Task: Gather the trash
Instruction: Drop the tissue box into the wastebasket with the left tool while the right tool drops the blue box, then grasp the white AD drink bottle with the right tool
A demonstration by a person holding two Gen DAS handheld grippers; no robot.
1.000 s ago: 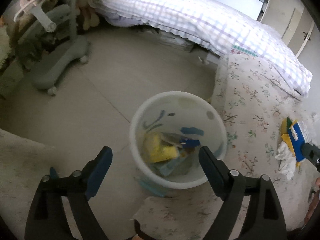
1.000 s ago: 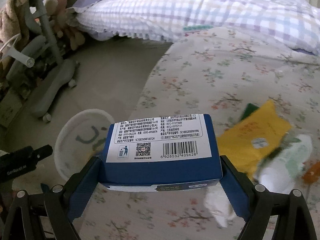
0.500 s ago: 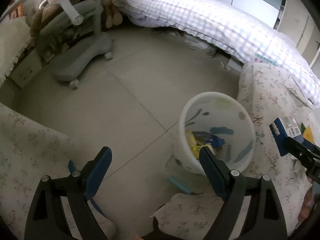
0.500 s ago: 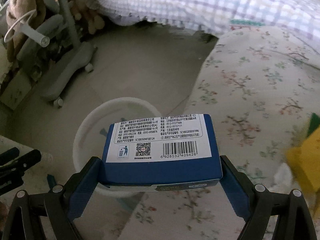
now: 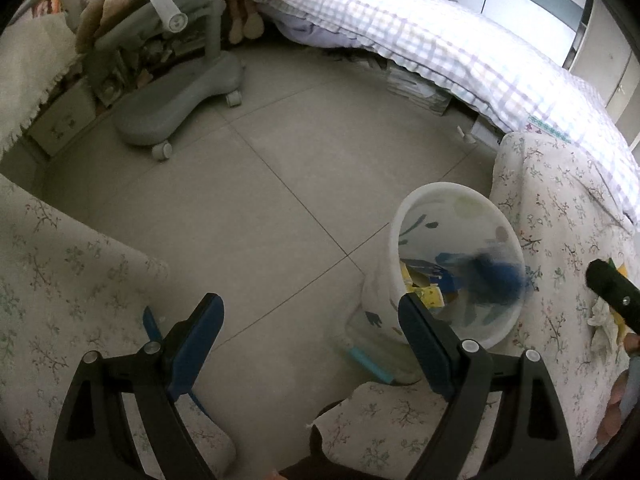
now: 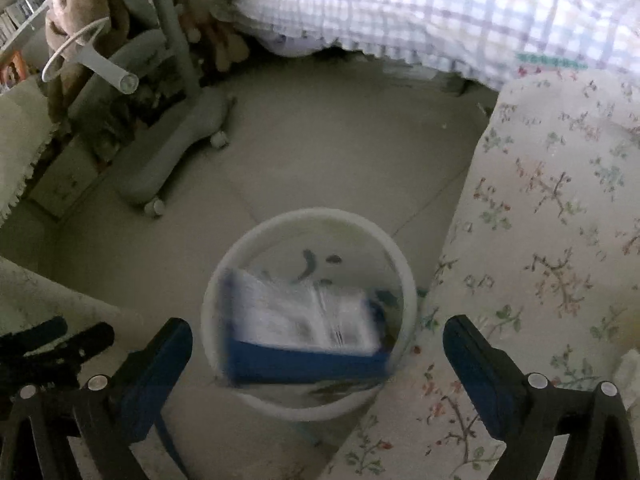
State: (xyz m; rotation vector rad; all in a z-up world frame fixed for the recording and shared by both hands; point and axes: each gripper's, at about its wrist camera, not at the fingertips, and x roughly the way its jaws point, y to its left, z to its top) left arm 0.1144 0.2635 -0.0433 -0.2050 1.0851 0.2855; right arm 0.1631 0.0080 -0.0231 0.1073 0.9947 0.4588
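A white trash bin (image 6: pixel 236 264) stands on the tiled floor beside a floral-covered surface; it also shows in the left wrist view (image 5: pixel 416 216). A blue and white box (image 6: pixel 304 336), blurred, is falling inside the bin's mouth; in the left wrist view it is a blue blur (image 5: pixel 496 276) over yellow wrappers (image 5: pixel 424 292). My right gripper (image 6: pixel 316 360) is open and empty above the bin. My left gripper (image 5: pixel 308 332) is open and empty over the floor, left of the bin.
A grey wheeled chair base (image 5: pixel 180 108) stands at the back left. A bed with a checked quilt (image 5: pixel 460 48) runs along the back. White tissue and yellow trash (image 5: pixel 604 316) lie on the floral cover (image 6: pixel 560 220) at right.
My right gripper has opened and let go of the blue box, which drops into the bin. My left gripper has drifted left, away from the bin.
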